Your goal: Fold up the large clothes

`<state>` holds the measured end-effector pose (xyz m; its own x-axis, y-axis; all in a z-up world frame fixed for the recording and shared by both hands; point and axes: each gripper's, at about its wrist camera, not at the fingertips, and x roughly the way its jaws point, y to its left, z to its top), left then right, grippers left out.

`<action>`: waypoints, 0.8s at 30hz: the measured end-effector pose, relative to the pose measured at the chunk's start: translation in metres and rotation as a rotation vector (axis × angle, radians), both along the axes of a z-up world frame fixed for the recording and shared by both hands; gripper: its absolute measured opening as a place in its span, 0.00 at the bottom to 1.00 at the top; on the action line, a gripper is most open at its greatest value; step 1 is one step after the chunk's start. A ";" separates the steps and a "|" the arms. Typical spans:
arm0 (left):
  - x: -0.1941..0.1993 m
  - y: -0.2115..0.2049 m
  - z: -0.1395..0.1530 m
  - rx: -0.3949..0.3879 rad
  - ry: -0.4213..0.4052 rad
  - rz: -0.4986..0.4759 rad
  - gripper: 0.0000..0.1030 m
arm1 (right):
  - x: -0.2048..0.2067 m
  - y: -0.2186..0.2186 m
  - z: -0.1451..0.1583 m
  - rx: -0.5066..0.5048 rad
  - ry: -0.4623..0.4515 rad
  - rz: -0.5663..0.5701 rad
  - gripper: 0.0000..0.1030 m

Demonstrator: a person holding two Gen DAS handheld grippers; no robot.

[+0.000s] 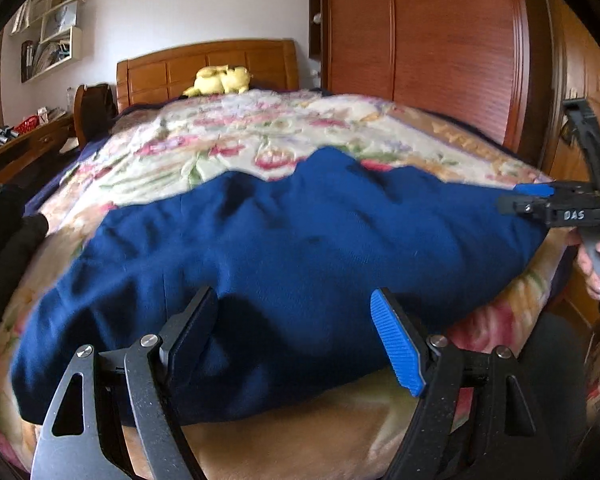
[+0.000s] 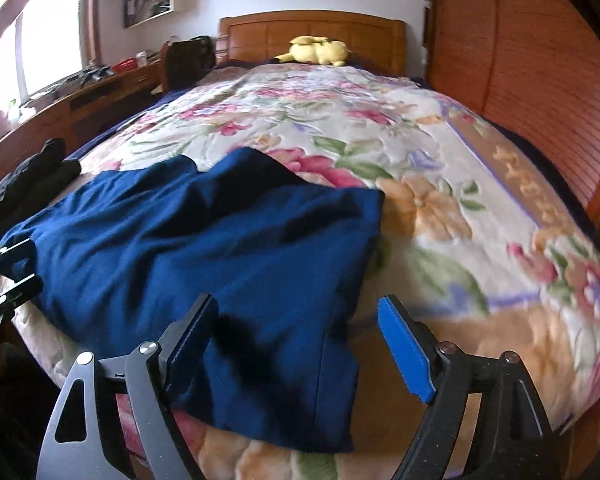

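A large navy blue garment (image 1: 284, 232) lies spread and rumpled across the near end of a floral blanket (image 1: 228, 136) on the bed. My left gripper (image 1: 296, 340) hovers open over the garment's near edge, its pads touching no cloth. My right gripper (image 2: 300, 344) is open too, above the garment's (image 2: 204, 240) near right corner, with nothing pinched between its pads. In the left wrist view the right gripper (image 1: 528, 198) shows side-on at the garment's right end, held by a hand (image 1: 592, 268). The right wrist view catches the left gripper (image 2: 18, 266) at the garment's left edge.
Black clothing (image 2: 32, 176) is piled at the bed's left edge. A yellow plush toy (image 2: 320, 52) rests by the wooden headboard (image 2: 312, 28). A wooden wardrobe (image 1: 420, 40) stands close on the right, a desk (image 2: 100, 88) with clutter on the left.
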<state>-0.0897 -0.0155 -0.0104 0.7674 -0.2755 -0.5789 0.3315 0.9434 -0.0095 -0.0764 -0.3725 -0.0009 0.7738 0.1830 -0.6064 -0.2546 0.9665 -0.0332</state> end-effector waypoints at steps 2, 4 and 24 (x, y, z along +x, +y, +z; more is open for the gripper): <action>0.001 0.001 -0.007 0.003 0.016 -0.002 0.77 | -0.001 -0.003 -0.004 0.014 0.006 -0.022 0.84; 0.001 0.001 -0.012 0.007 0.023 -0.006 0.77 | 0.001 -0.006 -0.009 0.022 0.014 -0.041 0.87; 0.001 0.003 -0.021 -0.015 0.024 -0.028 0.77 | -0.002 0.007 -0.031 0.126 0.132 -0.078 0.89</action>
<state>-0.0886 -0.0121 -0.0319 0.7455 -0.3053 -0.5925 0.3571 0.9335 -0.0317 -0.0786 -0.3654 -0.0321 0.7039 0.2061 -0.6797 -0.1728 0.9779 0.1175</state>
